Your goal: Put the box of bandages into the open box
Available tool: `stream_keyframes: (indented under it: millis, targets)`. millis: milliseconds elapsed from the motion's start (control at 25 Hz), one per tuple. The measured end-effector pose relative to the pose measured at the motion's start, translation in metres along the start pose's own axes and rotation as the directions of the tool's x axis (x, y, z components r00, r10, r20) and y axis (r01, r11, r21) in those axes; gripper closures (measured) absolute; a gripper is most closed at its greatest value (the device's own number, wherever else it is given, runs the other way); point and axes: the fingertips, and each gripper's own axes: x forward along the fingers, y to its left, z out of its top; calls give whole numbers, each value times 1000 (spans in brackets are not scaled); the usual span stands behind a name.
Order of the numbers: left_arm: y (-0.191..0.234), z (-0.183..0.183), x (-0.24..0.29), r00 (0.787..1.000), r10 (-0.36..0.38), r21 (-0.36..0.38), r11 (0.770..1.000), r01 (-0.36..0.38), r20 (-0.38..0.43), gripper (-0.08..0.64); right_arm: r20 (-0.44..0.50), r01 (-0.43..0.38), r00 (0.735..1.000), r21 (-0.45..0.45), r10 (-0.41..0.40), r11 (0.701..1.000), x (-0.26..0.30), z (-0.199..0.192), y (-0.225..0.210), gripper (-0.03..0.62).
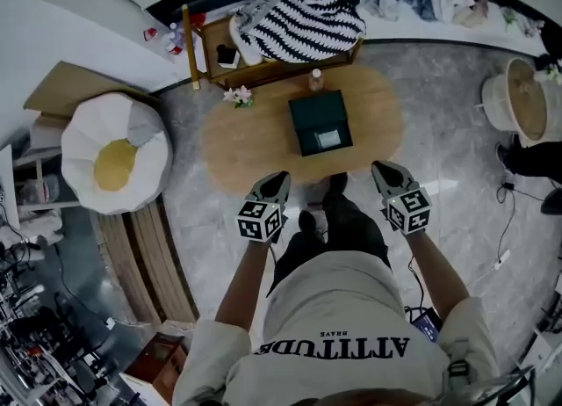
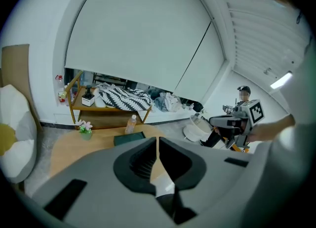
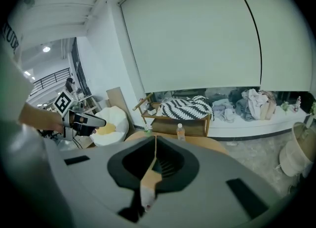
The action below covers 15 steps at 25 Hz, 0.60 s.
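A dark green open box (image 1: 320, 123) sits in the middle of the oval wooden table (image 1: 246, 145). A pale rectangle (image 1: 329, 139) lies in its near part; I cannot tell whether that is the bandage box. My left gripper (image 1: 279, 176) hovers at the table's near edge, left of the box, jaws together and empty. My right gripper (image 1: 379, 167) hangs at the near edge on the right, also shut and empty. In the left gripper view the jaws (image 2: 157, 145) meet in a thin line, with the green box (image 2: 129, 138) beyond them. In the right gripper view the jaws (image 3: 154, 145) also meet.
A small bottle (image 1: 315, 79) and a flower sprig (image 1: 238, 95) stand at the table's far side. Behind is a low wooden shelf with a striped blanket (image 1: 303, 22). A white beanbag (image 1: 114, 154) lies left, a round basket (image 1: 525, 101) right. A person (image 2: 242, 104) sits at the far right.
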Motion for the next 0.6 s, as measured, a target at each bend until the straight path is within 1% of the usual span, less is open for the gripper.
stream_keyframes:
  millis: [120, 280, 480, 600]
  targets:
    - [-2, 4, -25, 999, -14, 28, 1000, 13, 38, 531, 28, 24, 999, -19, -24, 1000, -15, 3, 19, 569]
    - [-12, 3, -66, 996, -29, 43, 999, 26, 79, 532, 48, 46, 998, -8, -45, 999, -40, 1, 45, 571]
    - [-25, 6, -107, 988, -58, 78, 996, 47, 143, 534, 99, 66, 993, -17, -64, 998, -67, -1, 71, 569]
    - [-32, 3, -129, 983, -75, 88, 994, 61, 165, 537, 126, 85, 989, -25, -82, 996, -85, 0, 86, 569]
